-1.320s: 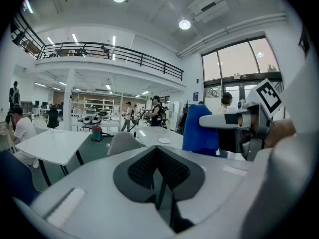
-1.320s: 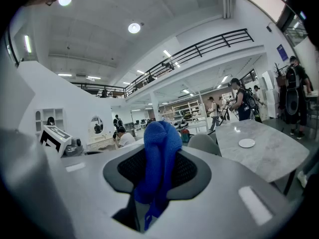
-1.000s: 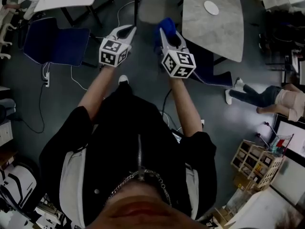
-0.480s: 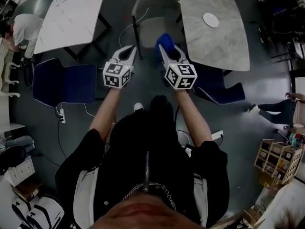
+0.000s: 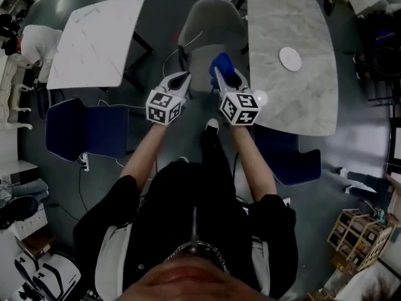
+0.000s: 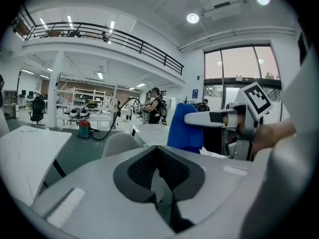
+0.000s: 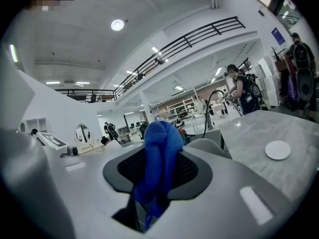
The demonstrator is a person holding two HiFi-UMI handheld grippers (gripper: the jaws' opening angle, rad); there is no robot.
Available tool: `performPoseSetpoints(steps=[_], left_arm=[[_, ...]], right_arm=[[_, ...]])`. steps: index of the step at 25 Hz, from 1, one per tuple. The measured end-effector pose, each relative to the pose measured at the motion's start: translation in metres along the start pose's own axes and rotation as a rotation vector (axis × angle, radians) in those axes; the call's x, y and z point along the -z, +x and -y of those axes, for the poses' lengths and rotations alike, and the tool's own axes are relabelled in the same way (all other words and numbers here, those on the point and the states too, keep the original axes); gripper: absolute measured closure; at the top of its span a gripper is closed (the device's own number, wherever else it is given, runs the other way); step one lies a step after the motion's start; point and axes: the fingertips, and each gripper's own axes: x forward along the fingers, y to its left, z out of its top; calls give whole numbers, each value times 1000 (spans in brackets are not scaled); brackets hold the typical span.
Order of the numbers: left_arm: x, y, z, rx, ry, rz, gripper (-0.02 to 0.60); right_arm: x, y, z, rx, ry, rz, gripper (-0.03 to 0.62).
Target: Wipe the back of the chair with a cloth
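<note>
- Dark grey floor [image 5: 360, 137] of a tall, open workshop hall with a railed gallery lies under everything.
- At the centre, the right gripper [image 5: 220, 74] is clamped on a blue cloth [image 7: 158, 148]. The cloth bunches up between the jaws and sticks out past their tips.
- The left gripper [image 5: 182, 79] has its jaws together with nothing between them. It is level with the right one, on the cloth's left.
- Over the last second the grey chair [image 5: 210, 24] has slid from the top edge of the head view to just beyond both grippers, so the person has walked up to it.
- Both gripper views show the chair's rounded shell straight ahead of the jaws. The cloth hangs over the near part of the chair and, as far as I can judge, does not touch it.
- That reads as the approach nearly done and no wiping begun. I cannot tell which side of the shell is the back.
- Right of the chair a marble table [image 5: 301, 99] has come into view, with a white disc [image 5: 291, 58] on it. Left of the chair is a white table [image 5: 94, 39].
- Nearer the person than the chair are blue chairs, one on the left [image 5: 88, 130] and one on the right [image 5: 294, 165].
- No brand or readable writing shows. The marker cubes [image 5: 164, 107] carry only black-and-white square patterns, and a blue wall sign [image 7: 276, 35] is too small to read.
</note>
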Motion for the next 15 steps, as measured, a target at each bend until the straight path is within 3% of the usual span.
performPoseSetpoints(steps=[5,15], left_arm=[[-17,66,-41,-8,-20,-21,571],[-31,146,-107,-48,-32,-44,571]], right_arm=[[-11,62,47,-15,9,-35,476],[-5,157,97,-1,31,-124,476]])
